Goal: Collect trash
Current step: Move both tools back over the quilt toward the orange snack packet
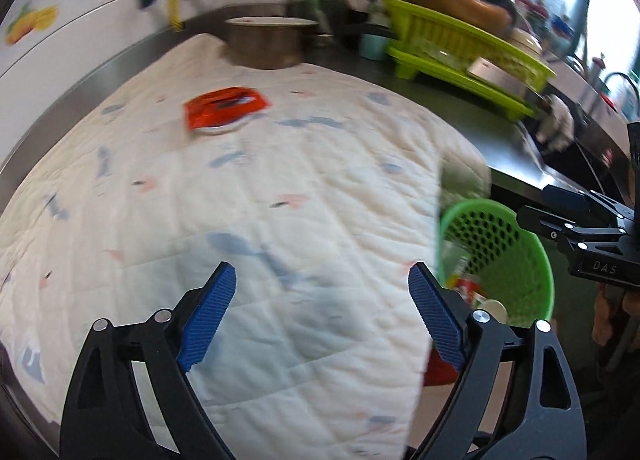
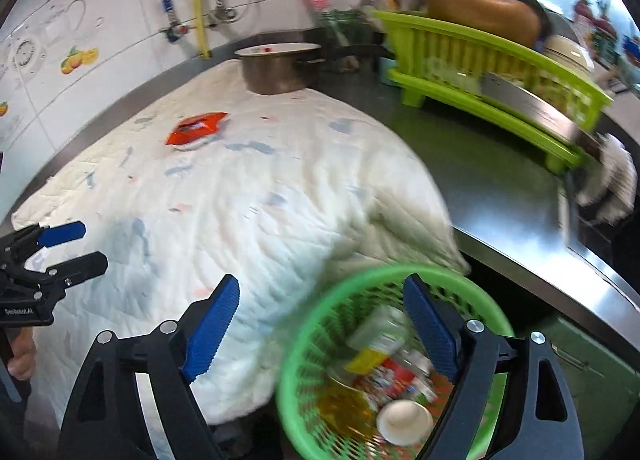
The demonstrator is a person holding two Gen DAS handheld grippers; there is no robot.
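Wrapper: a red snack wrapper (image 1: pixel 224 108) lies flat on the quilted cloth (image 1: pixel 280 200), toward the cloth's far edge and left of its middle; its long axis runs roughly left to right, slightly tilted, with a white torn end showing at its near side
Cloth: white quilt with blue and pink marks, covering the steel counter (image 2: pixel 500 196); its right edge bunches up just beside the basket
Basket: a green perforated basket (image 2: pixel 320 340) sits off the counter's near edge, at the cloth's near right corner; inside are a white cup (image 2: pixel 404 420), a yellow-labelled bottle (image 2: pixel 376 340) and blurred printed wrappers
Around: a metal pot (image 2: pixel 276 68) stands at the cloth's far edge, behind the wrapper; a lime dish rack (image 2: pixel 500 72) with bowls stands on the counter's far right; tiled wall with pipes behind
In the way: bare cloth between the grippers and the wrapper
Left gripper (image 1: pixel 322 314): jaws spread wide, holding nothing, above the near part of the cloth
Right gripper (image 2: pixel 320 326): jaws spread wide, holding nothing, over the basket's near left rim; contact cannot be told
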